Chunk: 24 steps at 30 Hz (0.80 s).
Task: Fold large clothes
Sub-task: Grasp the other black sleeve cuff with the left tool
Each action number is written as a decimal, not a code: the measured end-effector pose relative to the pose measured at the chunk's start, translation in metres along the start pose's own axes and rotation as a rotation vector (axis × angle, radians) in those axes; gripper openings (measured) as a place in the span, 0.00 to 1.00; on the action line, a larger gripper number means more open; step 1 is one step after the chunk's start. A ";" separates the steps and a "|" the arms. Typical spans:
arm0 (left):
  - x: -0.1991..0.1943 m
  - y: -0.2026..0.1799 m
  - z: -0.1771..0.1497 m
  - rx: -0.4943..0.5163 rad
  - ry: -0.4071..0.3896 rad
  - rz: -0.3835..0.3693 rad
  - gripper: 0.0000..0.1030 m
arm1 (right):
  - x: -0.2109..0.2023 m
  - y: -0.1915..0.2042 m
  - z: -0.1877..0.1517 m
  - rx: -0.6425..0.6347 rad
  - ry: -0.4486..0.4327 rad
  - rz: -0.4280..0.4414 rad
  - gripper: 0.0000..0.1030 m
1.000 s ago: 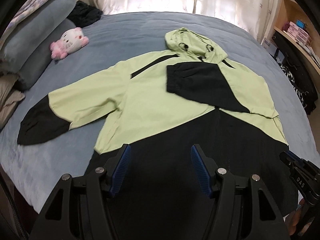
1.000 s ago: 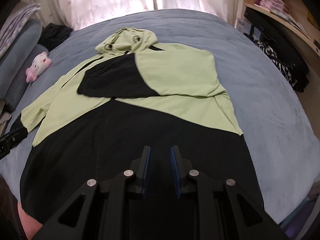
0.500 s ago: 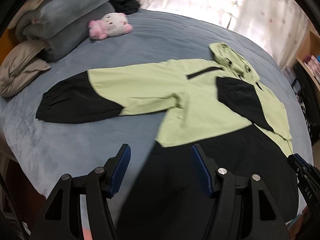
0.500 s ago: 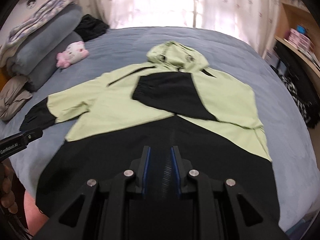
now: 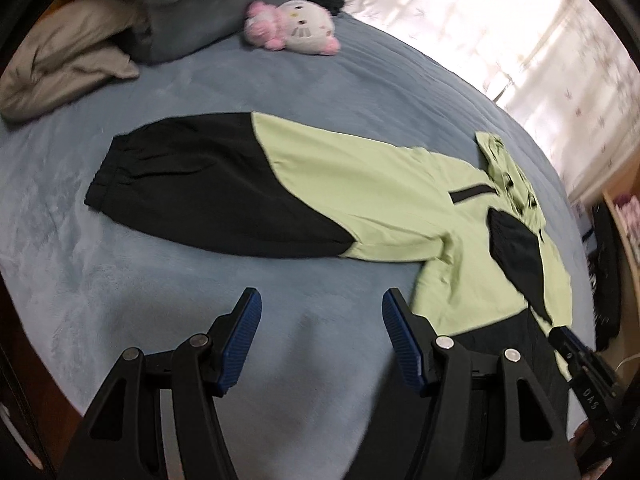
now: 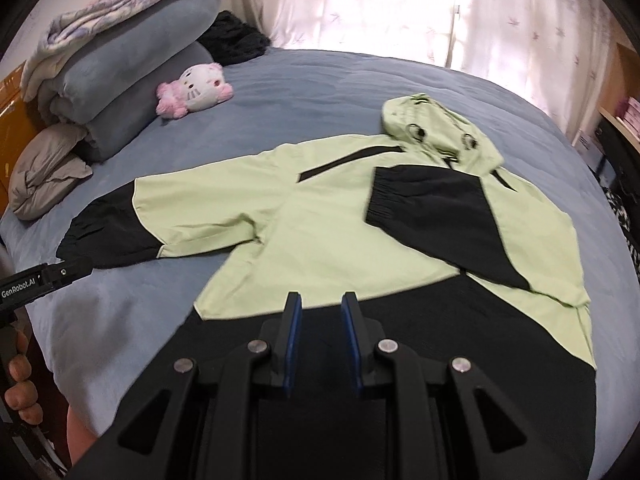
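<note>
A light green and black hooded jacket (image 6: pixel 328 232) lies flat on the blue bed. Its right sleeve (image 6: pixel 432 220) is folded across the chest. Its left sleeve (image 5: pixel 224 196), with a black cuff end, lies stretched out to the side. My left gripper (image 5: pixel 320 312) is open and empty above bare bed, short of that sleeve. My right gripper (image 6: pixel 320 316) hovers over the jacket's black lower part with its jaws a narrow gap apart, holding nothing. The left gripper's side shows at the left edge of the right wrist view (image 6: pixel 36 284).
A pink and white plush toy (image 6: pixel 192 92) lies on the blue bedspread (image 6: pixel 320 76) near stacked grey pillows and blankets (image 6: pixel 120 72). A beige bundle (image 5: pixel 60 68) sits at the bed's left. Dark clothing (image 6: pixel 236 38) lies by the curtain. Shelves stand at the right (image 6: pixel 624 120).
My left gripper has swung left, off the jacket's body to the bed in front of the outstretched sleeve. My right gripper has also turned left. The jacket has not moved.
</note>
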State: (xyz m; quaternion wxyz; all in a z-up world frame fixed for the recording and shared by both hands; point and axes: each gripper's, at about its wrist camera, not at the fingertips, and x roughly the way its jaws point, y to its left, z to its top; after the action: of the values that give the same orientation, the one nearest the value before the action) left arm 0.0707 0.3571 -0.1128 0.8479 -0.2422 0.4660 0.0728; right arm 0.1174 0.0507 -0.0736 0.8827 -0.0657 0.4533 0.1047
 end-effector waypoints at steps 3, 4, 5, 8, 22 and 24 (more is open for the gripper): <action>0.011 0.019 0.010 -0.055 0.001 -0.027 0.60 | 0.016 0.016 0.009 -0.018 0.005 0.012 0.20; 0.014 0.024 0.012 -0.068 0.000 -0.034 0.60 | 0.021 0.021 0.012 -0.024 0.007 0.015 0.20; 0.020 0.033 0.016 -0.097 0.001 -0.048 0.60 | 0.025 0.025 0.015 -0.031 0.010 0.018 0.20; 0.035 0.055 0.023 -0.185 0.007 -0.089 0.60 | 0.039 0.039 0.023 -0.048 0.018 0.027 0.20; 0.089 0.150 0.041 -0.586 -0.065 -0.147 0.51 | 0.077 0.070 0.036 -0.082 0.058 0.084 0.20; 0.092 0.153 0.049 -0.588 -0.088 -0.083 0.16 | 0.080 0.067 0.032 -0.075 0.070 0.083 0.20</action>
State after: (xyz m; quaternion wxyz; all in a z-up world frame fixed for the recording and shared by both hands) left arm 0.1051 0.5045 -0.2193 0.7630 -0.4928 0.3773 0.1804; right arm 0.1717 0.1321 -0.1220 0.8581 -0.0833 0.4821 0.1557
